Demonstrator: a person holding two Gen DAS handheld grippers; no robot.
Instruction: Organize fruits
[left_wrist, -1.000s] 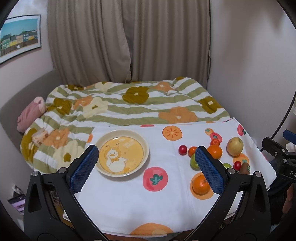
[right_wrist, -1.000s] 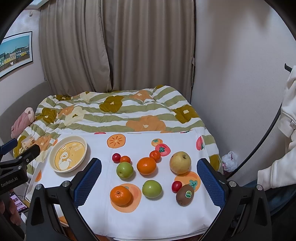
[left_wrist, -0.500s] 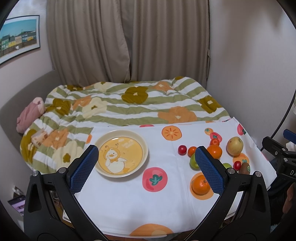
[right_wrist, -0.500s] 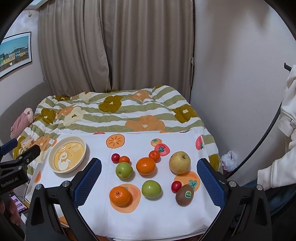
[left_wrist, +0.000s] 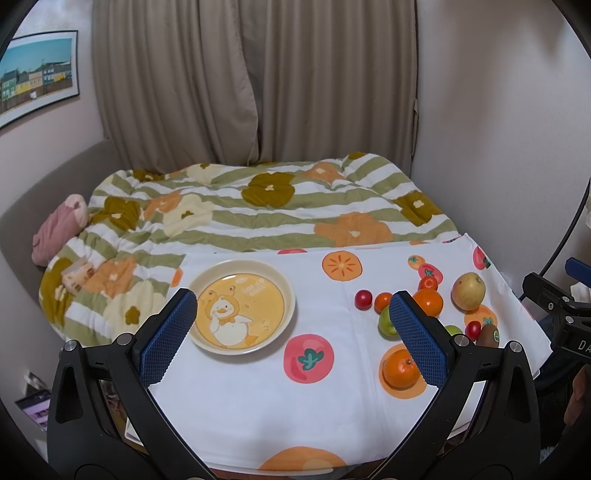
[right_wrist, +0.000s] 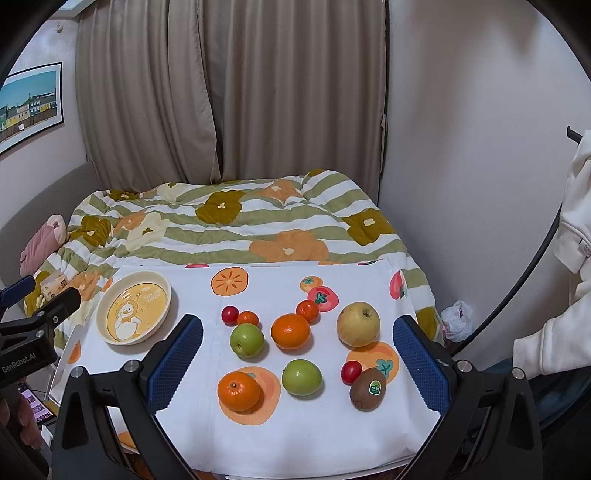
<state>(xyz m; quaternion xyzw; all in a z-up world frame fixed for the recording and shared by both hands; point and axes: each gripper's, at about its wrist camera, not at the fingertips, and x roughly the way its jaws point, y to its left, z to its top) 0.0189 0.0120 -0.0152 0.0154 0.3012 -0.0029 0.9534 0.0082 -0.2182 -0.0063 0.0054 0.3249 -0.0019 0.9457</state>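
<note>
As before, both tools (left_wrist: 291, 332) (right_wrist: 297, 360) spread wide

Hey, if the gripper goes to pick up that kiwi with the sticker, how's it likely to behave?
The kiwi is egg-shaped and lies on its side, so a nudge would probably rock or roll it toward the small red tomato close beside it. Its fuzzy-looking skin should grip well. It is likely soft, so squeeze gently.
</note>
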